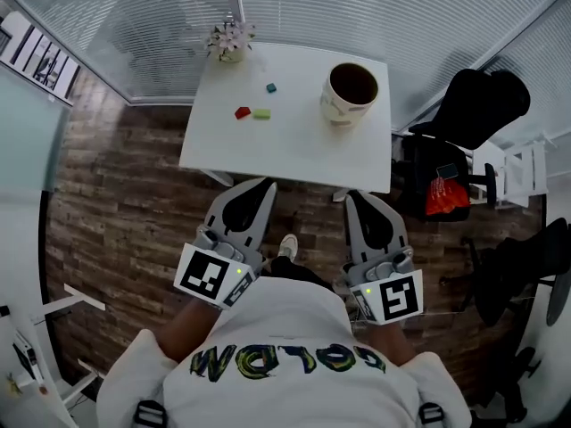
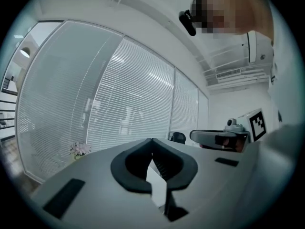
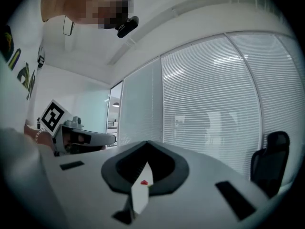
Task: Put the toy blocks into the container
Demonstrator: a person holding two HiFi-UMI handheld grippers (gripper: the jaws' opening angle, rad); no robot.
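Both the left gripper [image 1: 264, 186] and the right gripper [image 1: 355, 197] have their jaws closed tip to tip with nothing between them, and both sit short of the near edge of the white bench [image 1: 294, 145]. Well ahead of the left jaws, the red block [image 1: 242, 112] and the green block [image 1: 261, 113] lie just beside each other on the bench, with the teal block [image 1: 271, 87] a little beyond them. The container [image 1: 337, 105] stands upright ahead of the right jaws, well apart from their tips and to the right of the blocks.

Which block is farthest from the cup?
The red block, at the left end, beside the green block; the blue-green block lies nearer the cup.
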